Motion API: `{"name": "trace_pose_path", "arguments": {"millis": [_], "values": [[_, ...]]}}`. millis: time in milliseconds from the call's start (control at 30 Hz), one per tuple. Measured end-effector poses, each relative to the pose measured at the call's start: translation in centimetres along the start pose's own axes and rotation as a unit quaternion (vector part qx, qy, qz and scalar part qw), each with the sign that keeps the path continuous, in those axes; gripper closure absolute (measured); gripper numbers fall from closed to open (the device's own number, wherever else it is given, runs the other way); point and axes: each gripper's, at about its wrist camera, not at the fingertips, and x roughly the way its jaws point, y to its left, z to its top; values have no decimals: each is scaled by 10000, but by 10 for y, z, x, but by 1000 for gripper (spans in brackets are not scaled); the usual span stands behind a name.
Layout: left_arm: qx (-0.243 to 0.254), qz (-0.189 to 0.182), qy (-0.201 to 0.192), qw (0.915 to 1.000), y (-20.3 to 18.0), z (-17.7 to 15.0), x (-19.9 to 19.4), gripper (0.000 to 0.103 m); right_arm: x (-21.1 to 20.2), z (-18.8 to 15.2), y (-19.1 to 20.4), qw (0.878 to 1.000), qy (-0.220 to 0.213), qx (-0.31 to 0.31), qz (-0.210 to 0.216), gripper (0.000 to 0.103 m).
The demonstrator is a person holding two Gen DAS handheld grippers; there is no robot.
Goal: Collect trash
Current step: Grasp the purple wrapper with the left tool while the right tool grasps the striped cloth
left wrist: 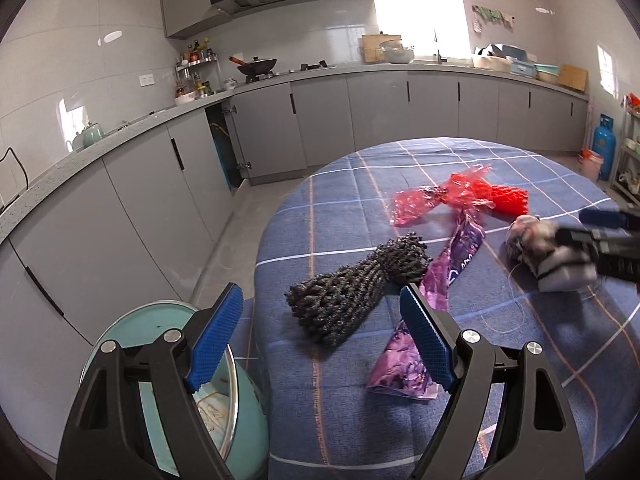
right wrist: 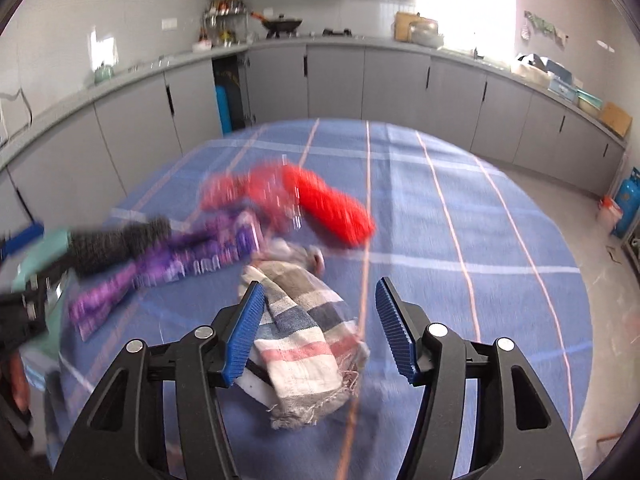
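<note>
Your left gripper (left wrist: 322, 312) fingers gape empty beside the black scrubber (left wrist: 352, 284); your right gripper (right wrist: 320, 322) fingers straddle the striped rag (right wrist: 304, 336), not pinching, near the purple wrapper (left wrist: 440, 276) on the counter (left wrist: 340, 420).

Left gripper (left wrist: 322, 308) and right gripper (right wrist: 320, 308): black angular linkage arms with triangular cut-outs, round silver pivot screws, and blue ribbed pads (left wrist: 218, 338) lining each finger.

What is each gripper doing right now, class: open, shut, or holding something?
Left gripper: open, empty, above the dark mesh bundle.
Right gripper: open, holding nothing, its fingers astride the striped cloth.
</note>
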Motion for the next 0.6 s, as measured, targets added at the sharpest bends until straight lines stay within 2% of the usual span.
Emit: {"name": "trace_pose_path", "arguments": {"millis": [67, 167, 300, 400, 533, 600], "values": [[62, -10, 10, 10000, -3, -3, 1, 23, -5, -10, -1, 9999, 118, -72, 60, 45], [101, -69, 63, 9999, -10, -4, 3, 23, -13, -12, 0, 9998, 70, -56, 158, 45], [220, -139, 41, 9997, -24, -2, 4, 23, -14, 5, 5, 9997, -68, -24, 253, 45], [329, -210, 61, 9992, -32, 0, 7, 23, 2, 15, 9, 9995, 134, -85, 265, 46], [477, -332, 96, 9983, -40, 0, 12, 23, 18, 15, 13, 9983, 397, -137, 404, 63], [526, -394, 126, 9978, -44, 1, 17, 23, 20, 14, 16, 9978, 446, -167, 459, 76]]}}
